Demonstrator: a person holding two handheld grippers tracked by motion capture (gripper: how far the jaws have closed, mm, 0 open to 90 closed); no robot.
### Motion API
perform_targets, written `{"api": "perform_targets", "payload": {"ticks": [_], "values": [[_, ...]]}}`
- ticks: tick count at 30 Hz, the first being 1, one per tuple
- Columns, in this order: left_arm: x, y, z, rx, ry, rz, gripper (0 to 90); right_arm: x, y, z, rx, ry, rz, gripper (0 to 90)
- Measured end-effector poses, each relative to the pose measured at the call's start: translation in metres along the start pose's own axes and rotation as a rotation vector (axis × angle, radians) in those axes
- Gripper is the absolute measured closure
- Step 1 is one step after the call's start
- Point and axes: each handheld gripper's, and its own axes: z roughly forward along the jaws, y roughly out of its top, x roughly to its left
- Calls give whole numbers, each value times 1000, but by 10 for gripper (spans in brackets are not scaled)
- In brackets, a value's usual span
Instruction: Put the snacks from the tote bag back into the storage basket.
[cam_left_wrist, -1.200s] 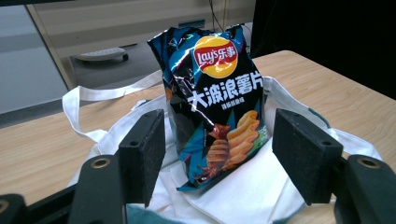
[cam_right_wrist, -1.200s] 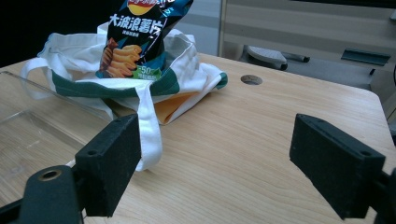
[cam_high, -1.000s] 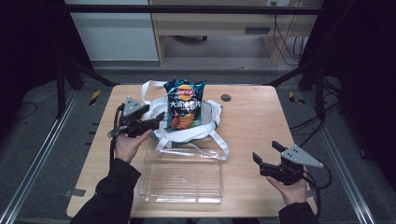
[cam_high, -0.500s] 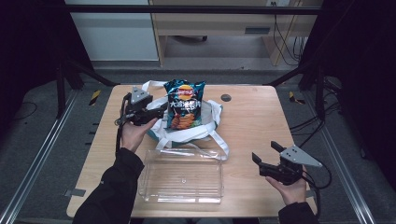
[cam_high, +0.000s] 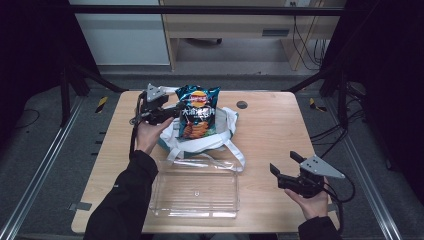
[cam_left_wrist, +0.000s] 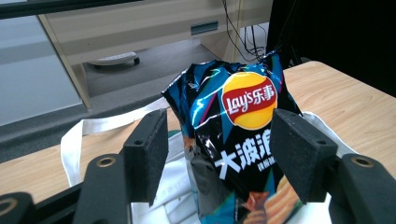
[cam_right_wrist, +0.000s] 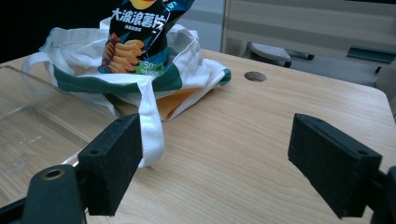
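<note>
Left hand-held gripper (cam_high: 176, 108) nearer upright chip bag (cam_high: 198, 111)

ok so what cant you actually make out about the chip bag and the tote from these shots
- Chip bag: its bottom is cut off by the lower edge in the left gripper view; its top by the upper edge in the right gripper view.
- Tote bag: the chip bag hides its opening in the high view, so what else it holds cannot be told.
- Left gripper: its pads flank the bag, but contact is unclear.
</note>
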Motion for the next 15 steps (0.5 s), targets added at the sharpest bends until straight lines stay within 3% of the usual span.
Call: {"api": "perform_targets", "payload": {"ticks": [5, 8, 12, 15], "values": [[5, 0, 15, 20, 18, -8, 406, -1, -1, 0, -1, -2, -1, 179], [9, -2, 25, 20, 29, 9, 429, -1, -1, 0, 0, 1, 1, 180], [11, -8, 38, 41, 16, -29, 450, -1, -1, 0, 0, 4, 1, 181], [12, -14, 48, 70, 5, -21, 476, -1, -1, 0, 2, 4, 0, 182]]}}
